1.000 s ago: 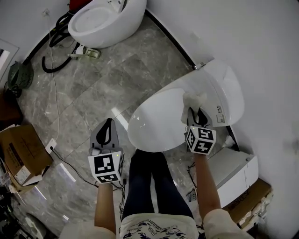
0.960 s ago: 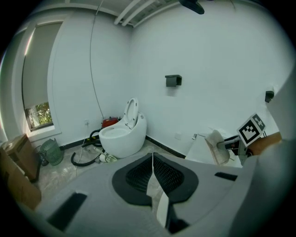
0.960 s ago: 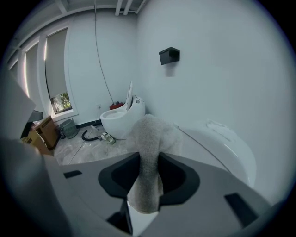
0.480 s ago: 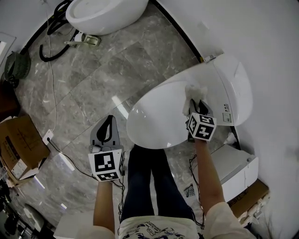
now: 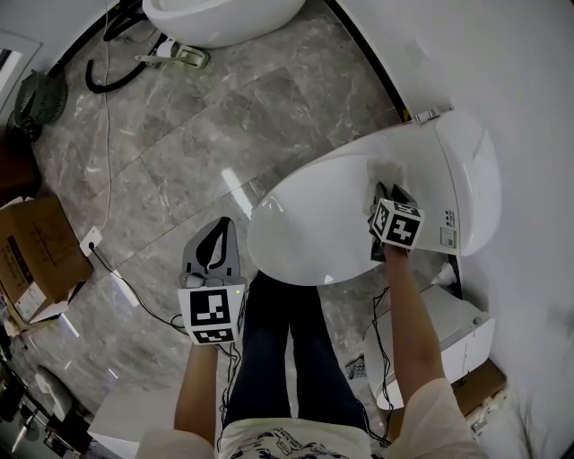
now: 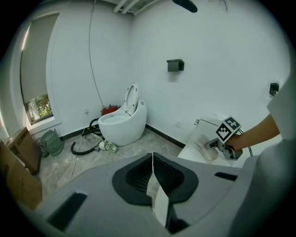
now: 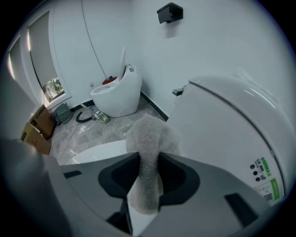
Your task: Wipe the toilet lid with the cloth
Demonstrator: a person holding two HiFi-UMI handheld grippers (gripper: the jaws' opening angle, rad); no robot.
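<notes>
1. Head view: at the far left a cardboard box [image 5: 34, 260] is seen on the marble floor [image 5: 179, 152]. A white cable [image 5: 106, 134] is run across the tiles beside it.
2. Further right, at the top edge, a second toilet [image 5: 224, 16] is partly shown, with a black hose [image 5: 112, 72] coiled beside it.
3. The left gripper [image 5: 214, 238] is held over the floor, near the left edge of the toilet lid [image 5: 314, 224] but apart from it. In the left gripper view its jaws are seen pressed together, with nothing between them.
4. The toilet lid is closed, white and glossy, and fills the middle of the head view.
5. The cloth [image 5: 382, 173] is found on the rear part of the lid, close to the rear housing [image 5: 466, 179] of the toilet. It is pinched by the right gripper [image 5: 387, 193], whose marker cube is seen just behind it.
6. In the right gripper view the pale cloth is shown clamped between the two jaws. Its bunched end bulges forward past the jaw tips and rests on the lid, beside the housing.
</notes>
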